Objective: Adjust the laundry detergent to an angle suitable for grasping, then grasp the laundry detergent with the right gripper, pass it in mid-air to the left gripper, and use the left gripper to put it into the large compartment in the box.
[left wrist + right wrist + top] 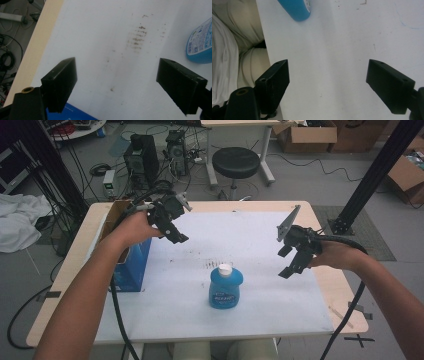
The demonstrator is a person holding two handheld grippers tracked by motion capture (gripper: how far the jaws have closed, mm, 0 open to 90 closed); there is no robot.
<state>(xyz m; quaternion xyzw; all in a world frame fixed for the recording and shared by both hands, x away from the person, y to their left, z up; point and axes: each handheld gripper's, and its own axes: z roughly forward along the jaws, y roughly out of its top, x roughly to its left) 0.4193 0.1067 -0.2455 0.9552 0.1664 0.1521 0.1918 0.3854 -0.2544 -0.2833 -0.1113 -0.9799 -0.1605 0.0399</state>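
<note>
While both grippers hang above the white mat (260, 310), a blue bottle (225, 289) with a white cap (225, 269) stands upright near the middle of the table's front half, between the two hands and closer to the person than either of them. The left gripper (179, 231) is held over the mat's far left part, just beside an open blue box (131, 265) that stands at the left edge; the bottle lies to its right and nearer the person, well apart from it. In the left gripper view the jaws stand wide apart with nothing between them but bare mat and a patch of brown smudges (137, 38), and the bottle (200, 42) peeks in at the right edge, outside the right jaw. The right gripper (289, 261) hovers over the mat's right part, its jaws tipped down and toward the bottle, which stands to its left and a little nearer the person, with a clear gap between them. In the right gripper view its jaws are likewise spread wide and hold nothing, and the bottle's blue body (297, 8) shows at the top, beyond the left jaw, close to the mat's front edge.
</note>
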